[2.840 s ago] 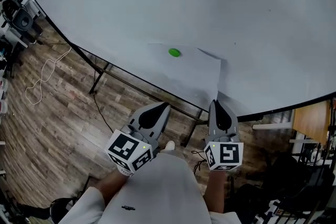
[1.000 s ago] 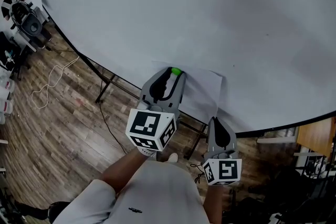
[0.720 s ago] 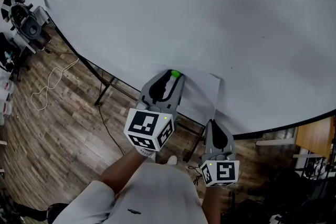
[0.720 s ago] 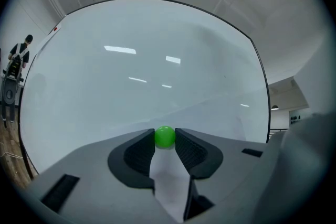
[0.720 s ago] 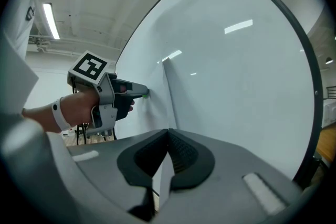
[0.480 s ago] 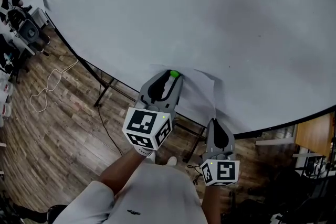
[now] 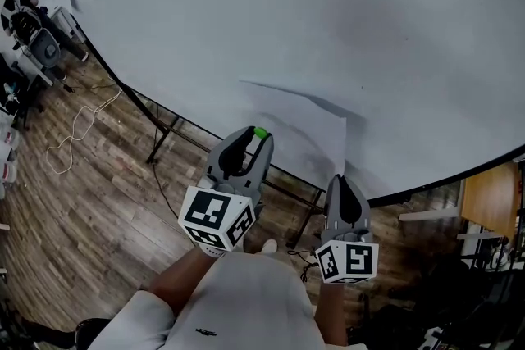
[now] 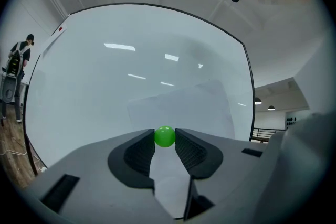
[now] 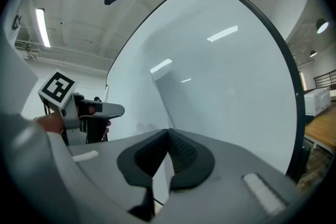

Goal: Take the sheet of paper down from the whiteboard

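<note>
In the head view I am looking down on the whiteboard [image 7: 246,12], with the sheet of paper [image 7: 308,131] lying against it near its lower edge. The sheet's upper edge is bowing away from the surface. My left tool [image 7: 259,138] is carrying the green magnet [image 7: 260,132] in front of the sheet's lower left part. As I judge it, the magnet is no longer pinning anything. That is the danger: with nothing holding it, the sheet may peel off and be sliding down to the wooden floor [image 7: 98,176] before I am gripping it. My right tool [image 7: 343,181] is hanging just below the board's lower edge, under the sheet's lower right corner and not touching the paper.

In the left gripper view, the jaws are standing a little apart and pinching the round magnet between their very tips, with nothing else between them. The sheet is showing behind it, flat-looking on the board. A ball held only at the tips could be squirting out if I am jolting or easing my grip, so I am counting that as a second risk.

In the right gripper view, the jaws are pressed together with nothing between them. They would need opening before they could be taking the sheet's edge, which is costing time while the paper is loose.
</note>
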Available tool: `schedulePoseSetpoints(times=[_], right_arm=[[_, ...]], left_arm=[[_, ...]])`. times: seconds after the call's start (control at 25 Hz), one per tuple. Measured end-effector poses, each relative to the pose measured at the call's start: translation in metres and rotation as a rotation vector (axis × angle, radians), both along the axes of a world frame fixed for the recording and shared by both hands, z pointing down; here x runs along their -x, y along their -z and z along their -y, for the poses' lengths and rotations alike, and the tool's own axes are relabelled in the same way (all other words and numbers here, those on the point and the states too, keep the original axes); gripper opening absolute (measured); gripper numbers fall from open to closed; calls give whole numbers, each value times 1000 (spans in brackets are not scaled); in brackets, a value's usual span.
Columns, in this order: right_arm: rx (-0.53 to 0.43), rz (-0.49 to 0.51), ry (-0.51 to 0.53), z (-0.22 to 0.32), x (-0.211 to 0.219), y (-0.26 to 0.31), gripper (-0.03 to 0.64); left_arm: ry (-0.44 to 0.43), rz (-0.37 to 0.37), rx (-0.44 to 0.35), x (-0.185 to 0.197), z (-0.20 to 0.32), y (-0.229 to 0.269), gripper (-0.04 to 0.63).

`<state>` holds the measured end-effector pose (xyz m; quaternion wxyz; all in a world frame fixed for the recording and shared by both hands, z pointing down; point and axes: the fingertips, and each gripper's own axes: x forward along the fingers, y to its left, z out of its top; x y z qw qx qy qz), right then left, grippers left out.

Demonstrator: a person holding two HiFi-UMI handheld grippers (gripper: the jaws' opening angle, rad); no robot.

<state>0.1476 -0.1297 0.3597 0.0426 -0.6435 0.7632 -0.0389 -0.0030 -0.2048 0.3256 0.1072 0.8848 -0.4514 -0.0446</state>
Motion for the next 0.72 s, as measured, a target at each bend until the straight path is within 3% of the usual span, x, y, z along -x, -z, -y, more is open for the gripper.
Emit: schedulePoseSetpoints(times=[0.72], right_arm=[[-75,-23,-93,-41,-2,29,11]], left_arm=[[19,19,-10,70,-73,-6,124]])
